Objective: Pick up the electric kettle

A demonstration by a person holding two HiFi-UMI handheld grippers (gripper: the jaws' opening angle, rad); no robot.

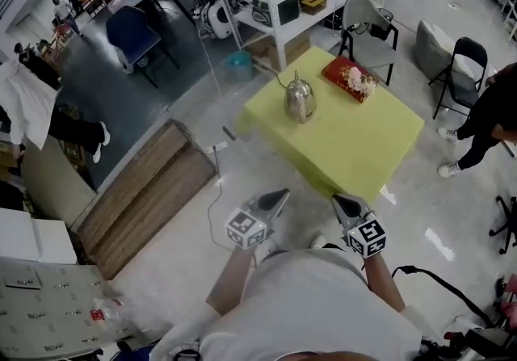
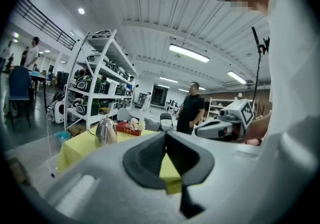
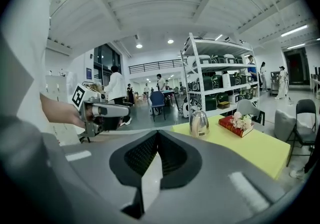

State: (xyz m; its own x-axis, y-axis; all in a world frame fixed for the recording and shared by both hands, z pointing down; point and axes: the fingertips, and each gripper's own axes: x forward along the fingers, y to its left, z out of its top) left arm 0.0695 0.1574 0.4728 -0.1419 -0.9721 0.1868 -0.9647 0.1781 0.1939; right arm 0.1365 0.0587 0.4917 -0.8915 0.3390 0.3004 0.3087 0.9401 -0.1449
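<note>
Shiny steel electric kettle (image 1: 299, 98) stands upright on yellow table (image 1: 355, 149), at its 10 o'clock corner, cord attached.

kettle (image 1: 299, 98) on table (image 1: 355, 153), left of book (image 1: 349, 78)

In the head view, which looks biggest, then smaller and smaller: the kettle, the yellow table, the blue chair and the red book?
1. Table
2. Blue chair
3. Kettle and red book look about alike, so I won't rank them.
</note>
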